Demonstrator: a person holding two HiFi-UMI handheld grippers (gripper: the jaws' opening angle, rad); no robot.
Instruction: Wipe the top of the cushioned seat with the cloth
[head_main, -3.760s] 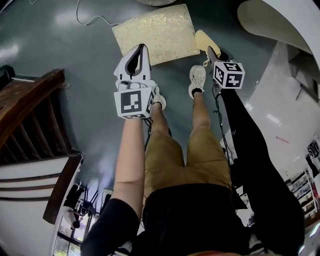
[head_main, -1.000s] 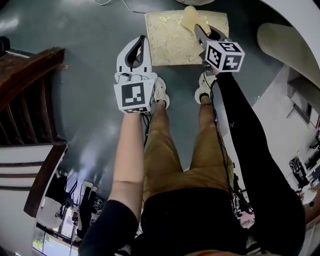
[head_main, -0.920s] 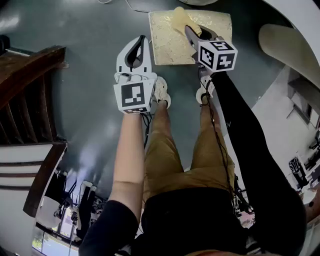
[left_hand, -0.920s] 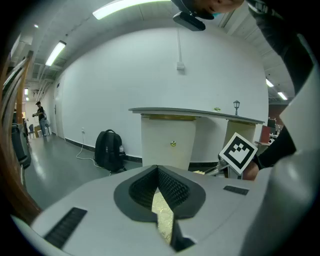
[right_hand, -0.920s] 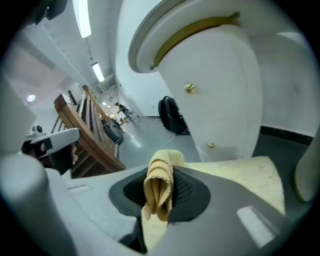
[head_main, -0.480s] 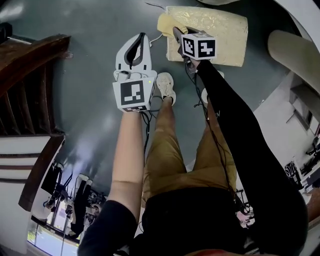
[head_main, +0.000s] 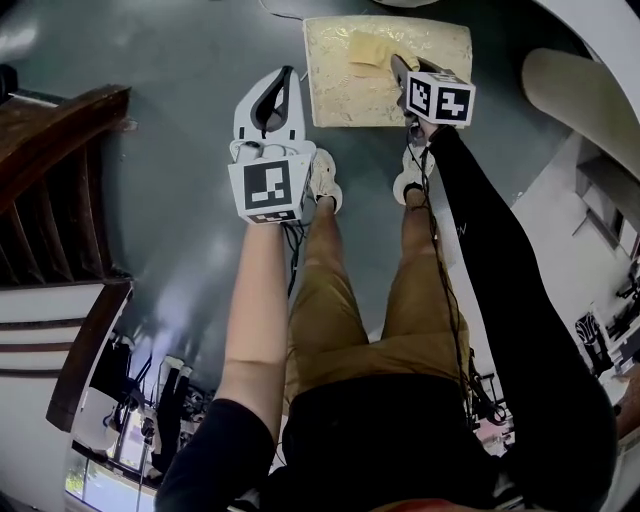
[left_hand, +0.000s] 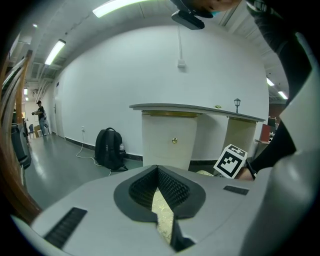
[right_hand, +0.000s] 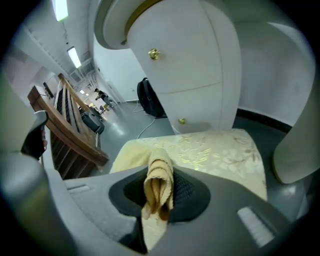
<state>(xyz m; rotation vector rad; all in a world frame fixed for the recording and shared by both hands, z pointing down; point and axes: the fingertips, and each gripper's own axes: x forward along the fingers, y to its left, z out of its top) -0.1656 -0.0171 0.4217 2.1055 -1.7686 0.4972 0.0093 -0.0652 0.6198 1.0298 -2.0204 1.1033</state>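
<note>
The cushioned seat is a cream, gold-patterned pad on the floor ahead of the person's feet. A yellow cloth lies bunched on its top, left of centre. My right gripper is shut on that cloth and hangs over the seat's near half. In the right gripper view the folded cloth stands pinched in the right gripper, with the seat just beyond. My left gripper hangs shut and empty over the floor, left of the seat. In the left gripper view a sliver of seat shows at the left gripper.
A dark wooden stair rail runs along the left. A white curved counter stands at the right, and a white cabinet rises behind the seat. The person's shoes stand near the seat. A black backpack sits by the far wall.
The right gripper drew the cloth from the seat's right side to its left edge, then back towards the middle. The left gripper has stayed where it was.
</note>
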